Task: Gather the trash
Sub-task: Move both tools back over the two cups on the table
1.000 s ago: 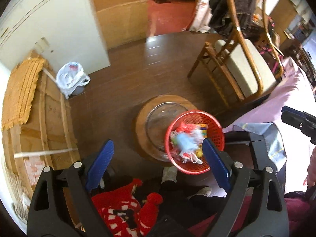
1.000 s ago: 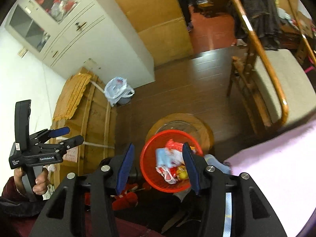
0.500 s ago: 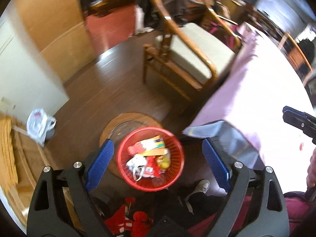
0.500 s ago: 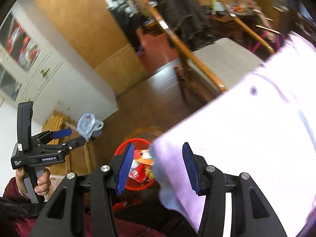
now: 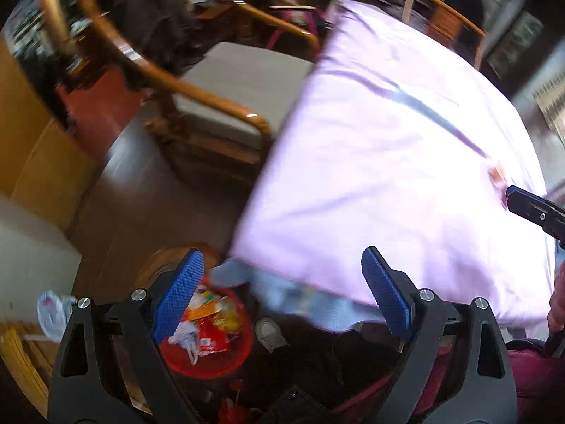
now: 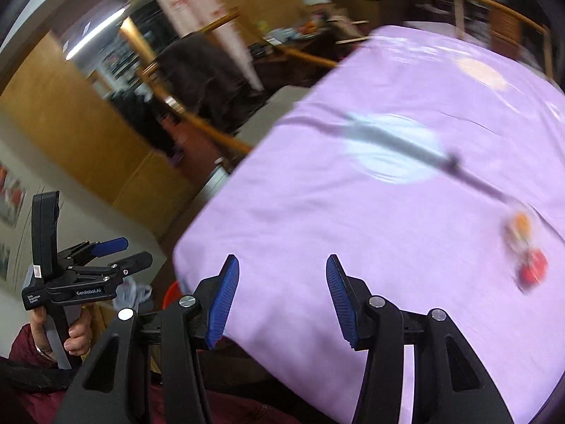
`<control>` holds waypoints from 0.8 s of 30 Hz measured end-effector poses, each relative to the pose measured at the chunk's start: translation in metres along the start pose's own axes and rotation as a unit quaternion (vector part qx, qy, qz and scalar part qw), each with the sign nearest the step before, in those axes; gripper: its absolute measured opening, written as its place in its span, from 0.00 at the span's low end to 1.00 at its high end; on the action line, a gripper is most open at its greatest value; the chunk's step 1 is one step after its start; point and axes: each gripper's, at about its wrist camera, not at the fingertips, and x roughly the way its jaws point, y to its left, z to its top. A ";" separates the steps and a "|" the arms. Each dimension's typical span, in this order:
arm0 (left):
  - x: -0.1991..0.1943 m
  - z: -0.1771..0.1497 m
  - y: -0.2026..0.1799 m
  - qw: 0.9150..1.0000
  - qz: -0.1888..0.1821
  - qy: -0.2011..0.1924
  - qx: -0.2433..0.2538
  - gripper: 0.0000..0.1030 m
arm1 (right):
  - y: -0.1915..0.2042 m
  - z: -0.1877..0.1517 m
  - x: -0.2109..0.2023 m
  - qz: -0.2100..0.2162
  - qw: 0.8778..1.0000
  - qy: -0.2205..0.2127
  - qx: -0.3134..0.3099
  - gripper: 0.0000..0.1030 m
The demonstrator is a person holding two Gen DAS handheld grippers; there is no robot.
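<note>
A red mesh basket (image 5: 212, 349) full of wrappers stands on the floor, low in the left wrist view, behind my left finger. My left gripper (image 5: 282, 293) is open and empty, above the basket and the table's near edge. My right gripper (image 6: 279, 300) is open and empty over the lilac tablecloth (image 6: 370, 229). A blurred red and orange piece of trash (image 6: 526, 254) lies on the cloth, far right of my right gripper; it shows faintly in the left wrist view (image 5: 498, 176). My left gripper also shows in the right wrist view (image 6: 106, 258).
A wooden armchair (image 5: 219, 106) with a grey cushion stands beside the table on the dark wood floor. A white plastic bag (image 5: 53, 314) lies on the floor at left. A dark crease (image 6: 406, 145) runs across the cloth. Chairs and clutter stand behind the table.
Both views have swung up from the floor and basket to the lilac tabletop. The basket has slid to the bottom left of the left view. The trash on the cloth has come into view.
</note>
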 end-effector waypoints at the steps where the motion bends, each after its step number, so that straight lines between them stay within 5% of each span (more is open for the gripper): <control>1: 0.004 0.003 -0.012 1.000 -0.004 0.002 0.013 0.85 | -0.010 -0.003 -0.004 -0.005 1.000 -0.003 0.011 0.49; 16: 0.039 0.035 -0.165 0.989 -0.040 0.012 0.141 0.85 | -0.141 -0.045 -0.070 -0.056 0.988 -0.057 0.135 0.50; 24: 0.052 0.044 -0.248 0.982 -0.030 0.008 0.186 0.86 | -0.212 -0.065 -0.106 -0.091 0.979 -0.085 0.164 0.55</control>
